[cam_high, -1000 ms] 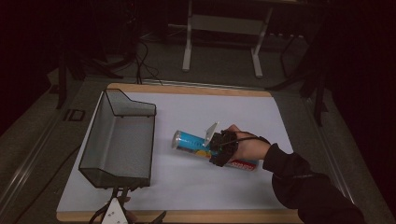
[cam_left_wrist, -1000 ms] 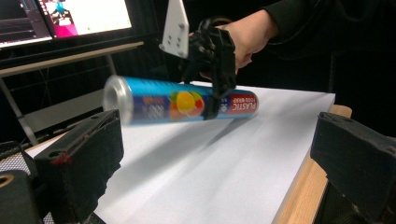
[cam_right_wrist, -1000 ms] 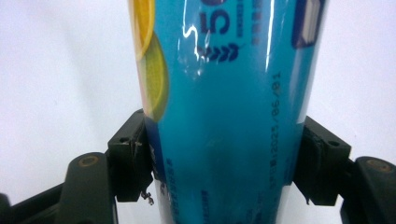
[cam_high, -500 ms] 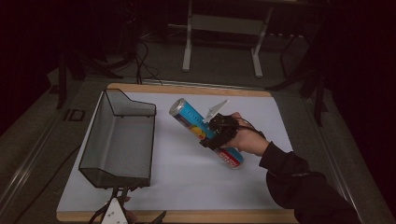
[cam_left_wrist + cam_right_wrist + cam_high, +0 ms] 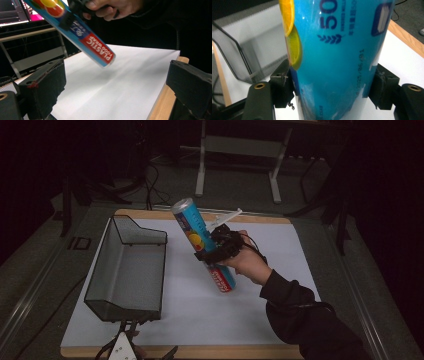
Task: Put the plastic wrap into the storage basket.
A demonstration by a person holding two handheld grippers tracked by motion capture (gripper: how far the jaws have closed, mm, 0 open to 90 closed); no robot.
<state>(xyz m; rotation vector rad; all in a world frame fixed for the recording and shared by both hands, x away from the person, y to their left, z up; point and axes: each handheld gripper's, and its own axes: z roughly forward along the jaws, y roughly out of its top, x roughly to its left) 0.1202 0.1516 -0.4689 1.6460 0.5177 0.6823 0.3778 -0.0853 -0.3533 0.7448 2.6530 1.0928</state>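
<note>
A blue tube of plastic food wrap (image 5: 190,224) with a red end label hangs tilted above the white table mat (image 5: 200,320), its top end leaning up and to the left. My right gripper (image 5: 216,251) is shut around its middle. In the right gripper view the tube (image 5: 332,50) stands between the two black pads (image 5: 283,87), which press on its sides. My left gripper (image 5: 122,349) rests at the table's front edge, and in the left gripper view it (image 5: 116,85) stands open with nothing between its jaws. That view has the tube (image 5: 95,47) held aloft ahead.
A black wire mesh basket (image 5: 142,236) sits on the left part of the mat, and its mesh wall (image 5: 237,57) lies just left of the tube. The wooden table edge (image 5: 250,219) runs along the back. Metal table legs (image 5: 202,165) stand beyond.
The right gripper has lifted the tube off the mat and swung it from lying flat to steeply tilted, its top end rising up and left toward the basket. The left gripper stayed put.
</note>
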